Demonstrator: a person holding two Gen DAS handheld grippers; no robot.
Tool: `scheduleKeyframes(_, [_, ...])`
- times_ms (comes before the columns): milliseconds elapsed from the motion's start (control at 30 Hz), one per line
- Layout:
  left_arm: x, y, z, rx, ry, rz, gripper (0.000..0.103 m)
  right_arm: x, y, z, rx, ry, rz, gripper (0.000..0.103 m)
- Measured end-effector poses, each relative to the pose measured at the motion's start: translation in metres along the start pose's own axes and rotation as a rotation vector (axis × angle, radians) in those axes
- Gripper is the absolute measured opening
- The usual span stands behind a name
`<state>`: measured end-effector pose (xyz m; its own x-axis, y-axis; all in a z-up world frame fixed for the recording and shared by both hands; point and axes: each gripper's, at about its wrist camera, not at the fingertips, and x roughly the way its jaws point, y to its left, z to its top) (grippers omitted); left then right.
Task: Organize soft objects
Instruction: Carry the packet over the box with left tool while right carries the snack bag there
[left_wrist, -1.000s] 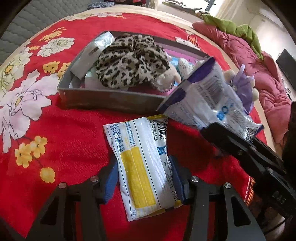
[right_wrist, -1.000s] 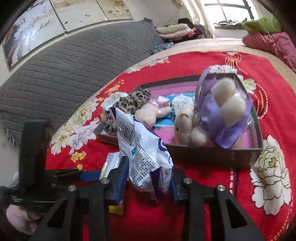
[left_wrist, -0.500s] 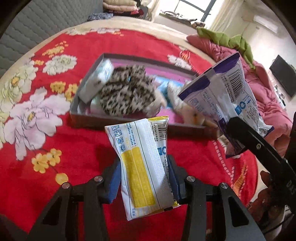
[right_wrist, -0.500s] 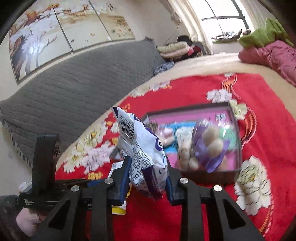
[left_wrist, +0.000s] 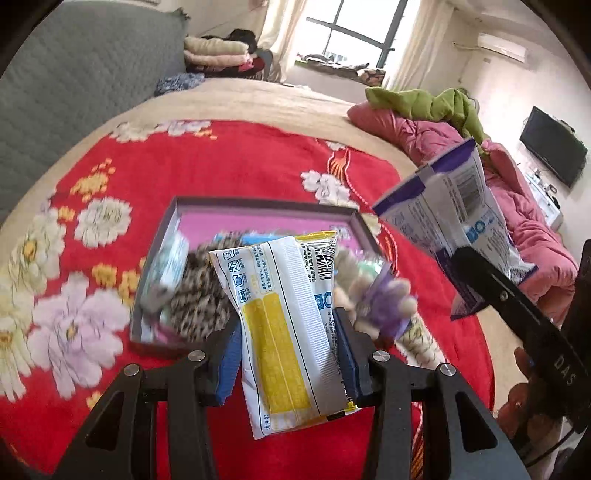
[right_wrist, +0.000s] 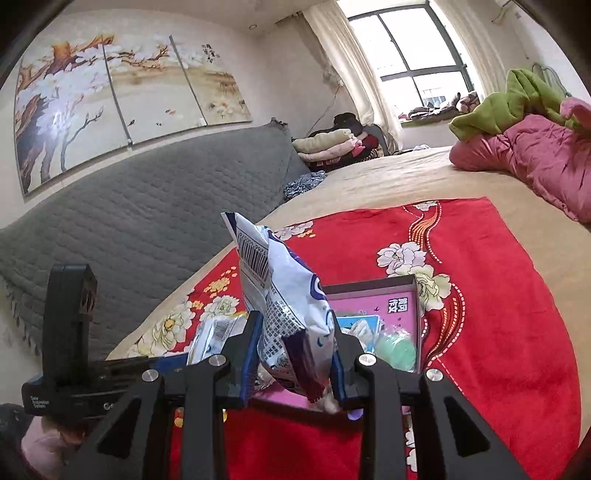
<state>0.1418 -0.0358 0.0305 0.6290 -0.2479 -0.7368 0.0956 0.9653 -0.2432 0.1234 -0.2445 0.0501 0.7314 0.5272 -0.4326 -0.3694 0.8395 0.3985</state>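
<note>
My left gripper (left_wrist: 286, 354) is shut on a white and yellow tissue packet (left_wrist: 284, 325), held up in the air above the red blanket. My right gripper (right_wrist: 295, 354) is shut on a white and purple crinkly packet (right_wrist: 288, 314), also lifted; the same packet (left_wrist: 458, 218) shows at the right of the left wrist view. Below and beyond both lies a shallow grey box with a pink floor (left_wrist: 258, 210), holding a leopard-print cloth (left_wrist: 203, 295), a purple and beige plush (left_wrist: 384, 302) and a small white pack (left_wrist: 173, 258). In the right wrist view the box (right_wrist: 373, 306) is partly hidden behind the packet.
The box rests on a red flowered blanket (left_wrist: 229, 162) spread over a beige bed. A grey quilted headboard (right_wrist: 147, 229) stands to the left. Pink and green bedding (right_wrist: 535, 147) is heaped at the far right. A person's hand (left_wrist: 524, 402) holds the right gripper.
Both grippers have risen off the blanket with their packets and tilted up, so the box now sits lower and farther away and more of the room shows.
</note>
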Motion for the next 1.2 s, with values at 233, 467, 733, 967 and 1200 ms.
scheduleKeyframes(233, [0.013,-0.016,0.025,0.033,-0.022,0.024,0.047,0.0,-0.012,0.011,-0.008,-0.018,-0.025,0.032])
scheduleKeyframes(467, [0.033,-0.024,0.034,0.052,-0.013,0.041,0.047,0.012,-0.03,0.013,0.023,-0.022,-0.066,0.032])
scheduleKeyframes(733, [0.065,-0.028,0.028,0.078,0.036,0.064,0.047,0.037,-0.054,-0.003,0.029,0.042,-0.147,0.032])
scheduleKeyframes(967, [0.087,-0.027,0.021,0.085,0.069,0.066,0.047,0.055,-0.067,-0.016,0.055,0.084,-0.2,0.032])
scheduleKeyframes(1200, [0.099,-0.025,0.018,0.086,0.086,0.063,0.047,0.06,-0.066,-0.02,0.042,0.09,-0.204,0.032])
